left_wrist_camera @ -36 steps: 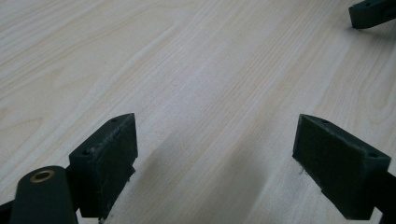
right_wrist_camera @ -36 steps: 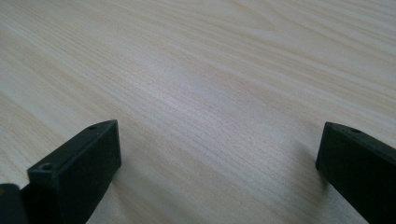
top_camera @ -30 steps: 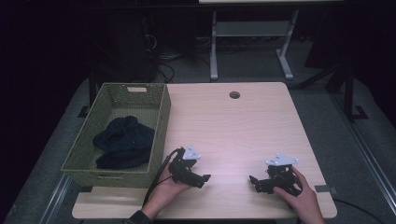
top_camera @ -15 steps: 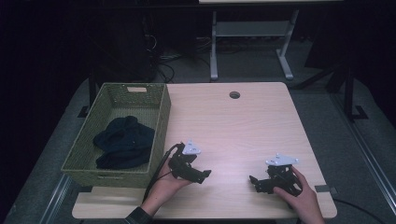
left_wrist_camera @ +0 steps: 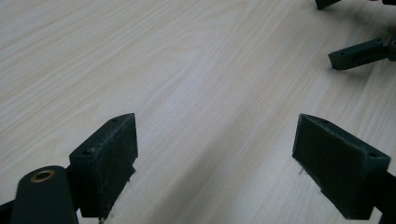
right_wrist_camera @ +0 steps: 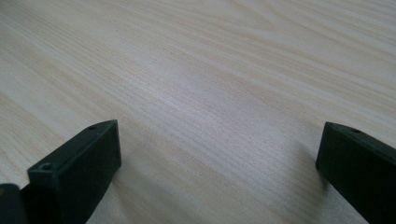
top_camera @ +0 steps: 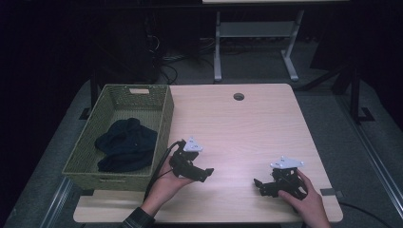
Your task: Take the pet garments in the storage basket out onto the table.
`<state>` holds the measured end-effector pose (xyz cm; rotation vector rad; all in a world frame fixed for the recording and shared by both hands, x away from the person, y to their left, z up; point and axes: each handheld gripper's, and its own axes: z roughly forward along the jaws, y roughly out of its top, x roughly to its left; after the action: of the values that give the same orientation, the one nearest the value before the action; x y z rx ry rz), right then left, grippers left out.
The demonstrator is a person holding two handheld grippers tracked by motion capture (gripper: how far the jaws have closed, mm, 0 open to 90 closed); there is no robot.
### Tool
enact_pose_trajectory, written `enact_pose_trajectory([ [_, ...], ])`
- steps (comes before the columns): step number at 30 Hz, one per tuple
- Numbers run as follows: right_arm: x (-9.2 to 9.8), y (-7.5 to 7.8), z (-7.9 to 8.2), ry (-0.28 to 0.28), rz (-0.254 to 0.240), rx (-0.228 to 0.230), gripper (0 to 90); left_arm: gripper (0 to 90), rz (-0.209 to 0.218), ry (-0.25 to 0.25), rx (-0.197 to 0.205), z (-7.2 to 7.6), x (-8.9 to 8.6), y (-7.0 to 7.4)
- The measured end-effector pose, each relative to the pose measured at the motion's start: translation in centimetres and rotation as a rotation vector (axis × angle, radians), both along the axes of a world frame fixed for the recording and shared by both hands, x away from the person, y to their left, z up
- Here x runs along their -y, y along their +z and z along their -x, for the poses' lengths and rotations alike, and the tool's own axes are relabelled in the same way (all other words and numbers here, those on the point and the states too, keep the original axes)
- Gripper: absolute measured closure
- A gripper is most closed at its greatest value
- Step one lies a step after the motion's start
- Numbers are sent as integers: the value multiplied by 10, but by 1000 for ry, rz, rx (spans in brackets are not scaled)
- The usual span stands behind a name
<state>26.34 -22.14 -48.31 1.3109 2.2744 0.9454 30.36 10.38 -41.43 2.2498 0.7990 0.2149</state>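
High view shows the dark cloth [top_camera: 126,144] in the basket [top_camera: 164,114] behind the nearer left gripper [top_camera: 205,174], its jaws wide and empty.

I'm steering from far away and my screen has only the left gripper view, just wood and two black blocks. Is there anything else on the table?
Observer: Yes. A green woven basket stands at the table's left edge, beside the left gripper.
Operator: Is something inside it?
Observer: A dark blue bundle of cloth lies on its bottom.
Operator: Whose black bar is at my top right?
Observer: That is a jaw of the right gripper, held in the person's right hand near the table's front right. It is open and holds nothing.
Operator: Any holes in the table?
Observer: One small round hole near the far edge.
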Motion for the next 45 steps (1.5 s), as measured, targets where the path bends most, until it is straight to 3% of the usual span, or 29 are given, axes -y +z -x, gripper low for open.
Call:
enact_pose_trajectory([
  [25,0,0,0,0,1,-1,0,137,-10,-9,7,-13,-4,28],
  [45,0,0,0,0,0,-1,0,137,12,-16,17,-28,-16,56],
])
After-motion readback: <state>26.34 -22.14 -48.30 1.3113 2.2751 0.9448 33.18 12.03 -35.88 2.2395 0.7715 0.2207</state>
